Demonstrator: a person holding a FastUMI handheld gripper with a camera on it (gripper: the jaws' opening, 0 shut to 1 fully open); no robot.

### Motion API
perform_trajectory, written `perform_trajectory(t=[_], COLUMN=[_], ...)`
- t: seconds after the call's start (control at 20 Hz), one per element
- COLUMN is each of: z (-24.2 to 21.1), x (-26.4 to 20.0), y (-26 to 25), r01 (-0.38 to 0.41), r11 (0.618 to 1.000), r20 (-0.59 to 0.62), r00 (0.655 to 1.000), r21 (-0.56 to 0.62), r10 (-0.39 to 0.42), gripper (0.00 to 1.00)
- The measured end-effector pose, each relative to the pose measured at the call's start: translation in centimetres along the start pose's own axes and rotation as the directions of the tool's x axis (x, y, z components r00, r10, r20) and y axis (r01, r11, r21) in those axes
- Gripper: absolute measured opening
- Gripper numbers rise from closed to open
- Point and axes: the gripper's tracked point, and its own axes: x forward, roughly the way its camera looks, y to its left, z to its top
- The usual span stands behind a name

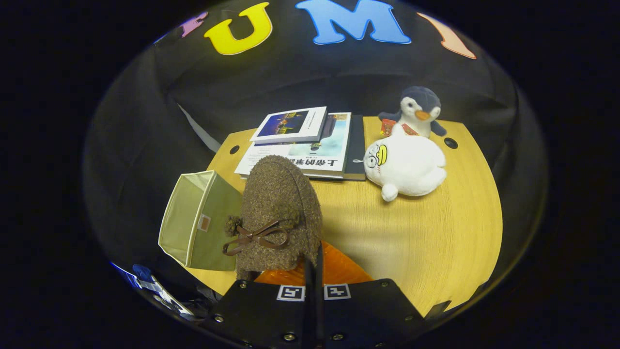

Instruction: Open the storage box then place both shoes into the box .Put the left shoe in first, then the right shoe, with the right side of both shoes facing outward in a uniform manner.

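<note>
The claw [314,271] is clamping together on the near rim of a brown woolly shoe [278,213] with a bow, holding it above the wooden surface [426,232]. Just left, the olive fabric storage box [198,228] is lying tipped. Books [310,145] and two plush toys [407,165] are sitting farther away.

The wooden table [436,232] is bright and warm, lit from above. The wall behind it is very dark. A soft bright patch shines on the wood just right of the brown shoe [278,213]. The white plush toy [407,167] looks almost too bright, and a small shadow sits under it. The books [305,145] look sharp. The picture bends near its rim, so the table's far side curves. The gripper [314,271] close to the camera is dark and a bit blurry, fingers pressed on the shoe.
</note>
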Motion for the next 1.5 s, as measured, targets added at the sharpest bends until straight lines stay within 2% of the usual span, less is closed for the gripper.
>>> perform_trajectory(t=[0.4,0.75,0.95,1.5], z=[1.4,2.6,3.1,2.8], x=[0.5,2.5,3.9,9.4], y=[8.6,17.7,21.2,29.2], r01=[-0.094,-0.212,-0.232,-0.249], r11=[0.991,0.960,0.945,0.936], r20=[-0.053,-0.108,-0.138,-0.216], r00=[0.995,0.975,0.969,0.956], r21=[-0.099,-0.181,-0.228,-0.250], r10=[0.089,0.195,0.205,0.197], gripper=[0.00,0.00,0.00,0.00])
